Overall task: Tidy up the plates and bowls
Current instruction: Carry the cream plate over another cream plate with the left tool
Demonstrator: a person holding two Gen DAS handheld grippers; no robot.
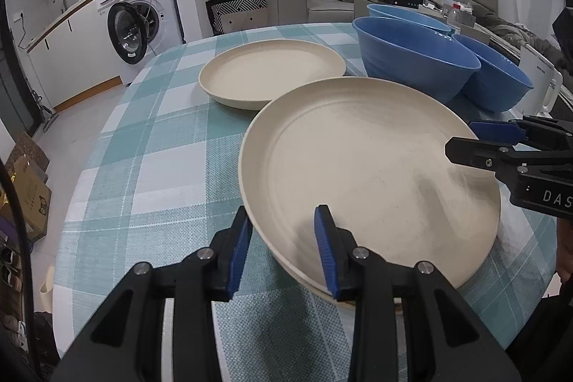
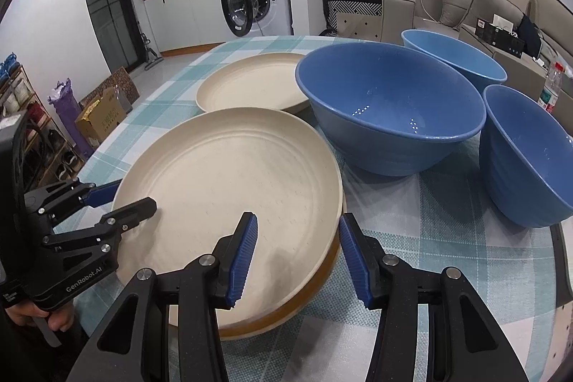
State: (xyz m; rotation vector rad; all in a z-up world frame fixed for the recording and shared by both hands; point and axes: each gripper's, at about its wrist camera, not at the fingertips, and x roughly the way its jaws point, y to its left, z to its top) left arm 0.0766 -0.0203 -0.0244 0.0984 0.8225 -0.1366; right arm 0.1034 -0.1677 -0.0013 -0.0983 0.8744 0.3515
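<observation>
Both my grippers, left point(image 1: 283, 249) and right point(image 2: 297, 256), straddle the near plate's point(image 1: 372, 167) rim, jaws narrow; whether the pads bite, I cannot tell. It looks stiff, light and slick. Ahead sit another plate point(image 1: 268, 70) and three bowls point(image 2: 386, 102).

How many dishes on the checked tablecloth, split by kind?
Round cream plates: 3, namely the near top plate, a second plate under it showing only as an edge, and the far plate.
Round blue bowls: 3, namely the big middle bowl, the far bowl and the right bowl.
Total: 6
</observation>
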